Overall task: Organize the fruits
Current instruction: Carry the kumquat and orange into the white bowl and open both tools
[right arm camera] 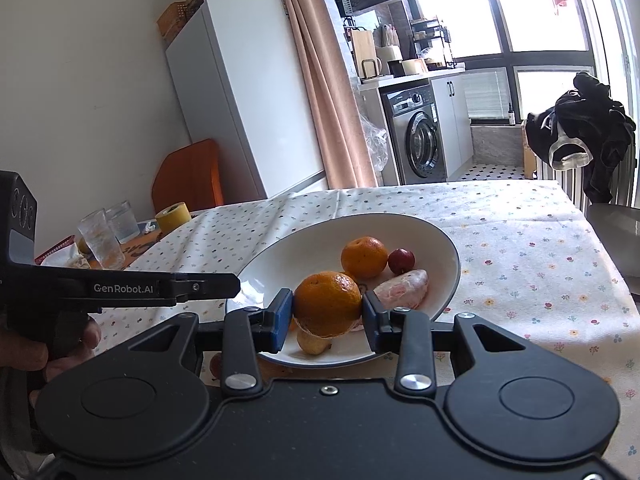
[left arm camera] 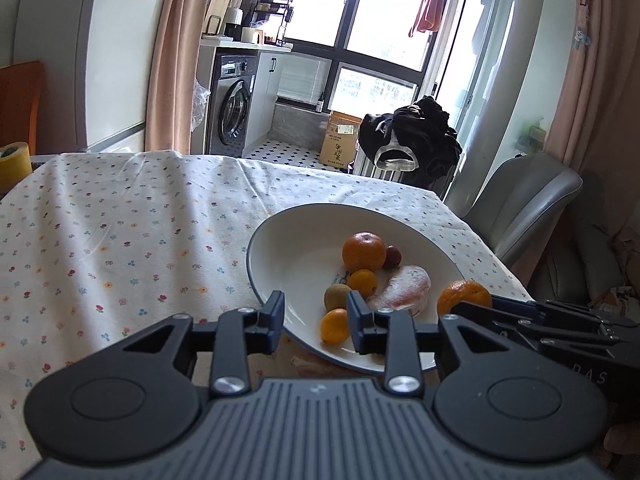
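Note:
A white plate (left arm camera: pixel 256 264) (right arm camera: pixel 452 248) with a dark rim lies on the flowered tablecloth. It holds a large orange (left arm camera: pixel 364 251) (right arm camera: pixel 364 257), a small red fruit (left arm camera: pixel 393 257) (right arm camera: pixel 401 261), a pale pink peeled citrus piece (left arm camera: pixel 404 290) (right arm camera: pixel 402 289), a kiwi (left arm camera: pixel 338 296) and two small oranges (left arm camera: pixel 362 282). My right gripper (right arm camera: pixel 326 318) is shut on another orange (right arm camera: pixel 327 304) (left arm camera: pixel 464 295), held just above the plate's near side. My left gripper (left arm camera: pixel 316 312) is open over the plate's near rim, with nothing between its fingers.
A yellow tape roll (right arm camera: pixel 173 216) (left arm camera: pixel 14 160), two drinking glasses (right arm camera: pixel 100 238) and a red basket stand at the table's far left. A grey chair (left arm camera: pixel 528 208) is beyond the right table edge. A hand (right arm camera: pixel 68 344) grips the left tool.

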{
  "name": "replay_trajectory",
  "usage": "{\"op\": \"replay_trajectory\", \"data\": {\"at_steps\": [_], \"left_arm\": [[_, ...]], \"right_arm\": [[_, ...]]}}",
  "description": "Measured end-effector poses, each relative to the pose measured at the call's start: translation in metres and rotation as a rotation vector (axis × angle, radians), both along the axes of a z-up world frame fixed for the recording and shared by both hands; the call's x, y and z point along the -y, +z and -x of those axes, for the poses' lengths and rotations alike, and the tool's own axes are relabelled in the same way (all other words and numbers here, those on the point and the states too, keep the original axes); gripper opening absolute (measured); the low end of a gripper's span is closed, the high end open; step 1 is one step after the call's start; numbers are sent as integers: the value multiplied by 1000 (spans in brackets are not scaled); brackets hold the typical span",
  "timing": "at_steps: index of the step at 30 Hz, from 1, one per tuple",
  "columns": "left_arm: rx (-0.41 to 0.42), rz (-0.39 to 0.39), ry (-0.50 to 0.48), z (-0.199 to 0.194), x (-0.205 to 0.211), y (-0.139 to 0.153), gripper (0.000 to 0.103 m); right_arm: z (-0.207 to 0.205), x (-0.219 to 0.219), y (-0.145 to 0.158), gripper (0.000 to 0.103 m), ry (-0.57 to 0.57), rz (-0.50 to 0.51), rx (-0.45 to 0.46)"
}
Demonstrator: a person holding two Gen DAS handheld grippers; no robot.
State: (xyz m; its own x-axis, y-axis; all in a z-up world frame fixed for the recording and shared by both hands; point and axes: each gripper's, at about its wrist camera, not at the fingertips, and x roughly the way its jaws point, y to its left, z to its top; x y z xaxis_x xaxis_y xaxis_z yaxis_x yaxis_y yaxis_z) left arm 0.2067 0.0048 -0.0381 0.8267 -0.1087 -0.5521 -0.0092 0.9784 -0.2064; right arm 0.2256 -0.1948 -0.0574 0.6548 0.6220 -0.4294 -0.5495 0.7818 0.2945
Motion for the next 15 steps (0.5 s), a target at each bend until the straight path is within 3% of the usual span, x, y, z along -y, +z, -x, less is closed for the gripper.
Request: {"op": "replay_trajectory", "data": {"at_steps": [3, 7, 10, 15], "left_arm": [[-7, -11, 17, 5, -5, 0, 43], [7, -15, 38, 14, -11, 3, 60], [13, -24, 55, 19, -15, 4, 73], [21, -20, 73, 26, -21, 5, 75]], "right_arm": [[-1, -1, 0, 36, 8, -8, -17], [1, 0, 3, 45, -4, -26, -7], [3, 0, 6, 45, -2, -26, -6], [9, -1, 10, 50, 0, -14, -1]]}}
